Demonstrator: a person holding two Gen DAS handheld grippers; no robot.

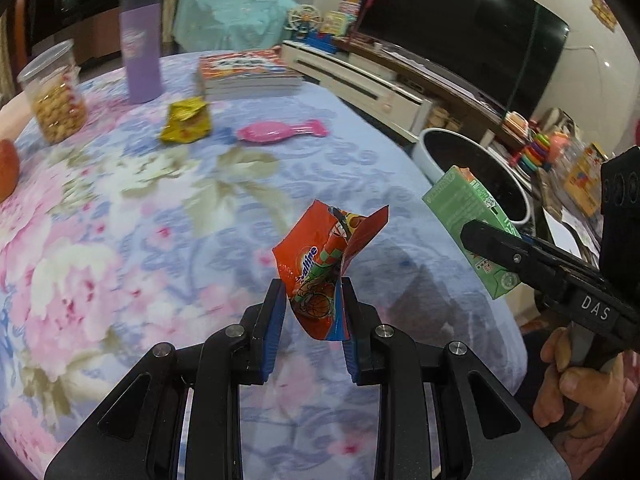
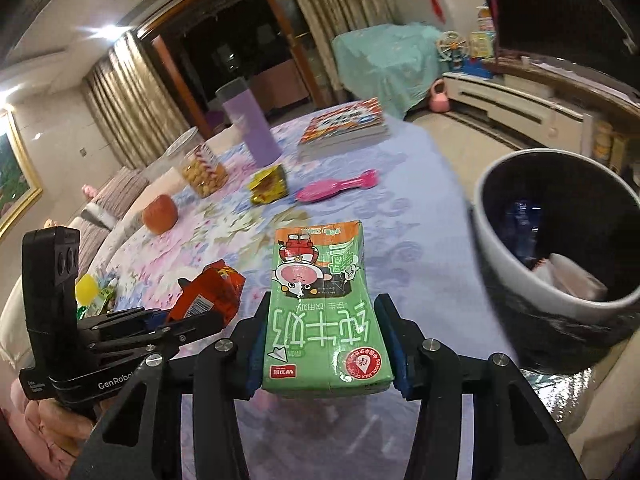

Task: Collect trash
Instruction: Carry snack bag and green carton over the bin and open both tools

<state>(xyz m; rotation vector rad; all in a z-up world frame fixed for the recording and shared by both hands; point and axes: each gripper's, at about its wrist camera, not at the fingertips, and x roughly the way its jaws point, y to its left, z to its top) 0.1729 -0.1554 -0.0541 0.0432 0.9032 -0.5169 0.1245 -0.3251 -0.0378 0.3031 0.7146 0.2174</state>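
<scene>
In the left wrist view, a jar (image 1: 54, 94) of snacks stands at upper left on the floral desk (image 1: 140, 220), then a purple bottle (image 1: 141, 46), a yellow wrapper (image 1: 187, 121), books (image 1: 248, 72) and a pink brush (image 1: 280, 131). At lower centre, the left hand-held gripper (image 1: 314, 300) pinches an orange wrapper (image 1: 320, 264). At right, the right hand-held gripper (image 2: 322, 344) clamps a green carton (image 2: 324, 312), near a white bin (image 2: 560, 264) beside the desk edge.

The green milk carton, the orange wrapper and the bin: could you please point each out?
green milk carton (image 2: 326, 320): right wrist view, front face.
orange wrapper (image 1: 316, 272): left wrist view, printed middle.
bin (image 2: 496, 216): right wrist view, outer wall.
</scene>
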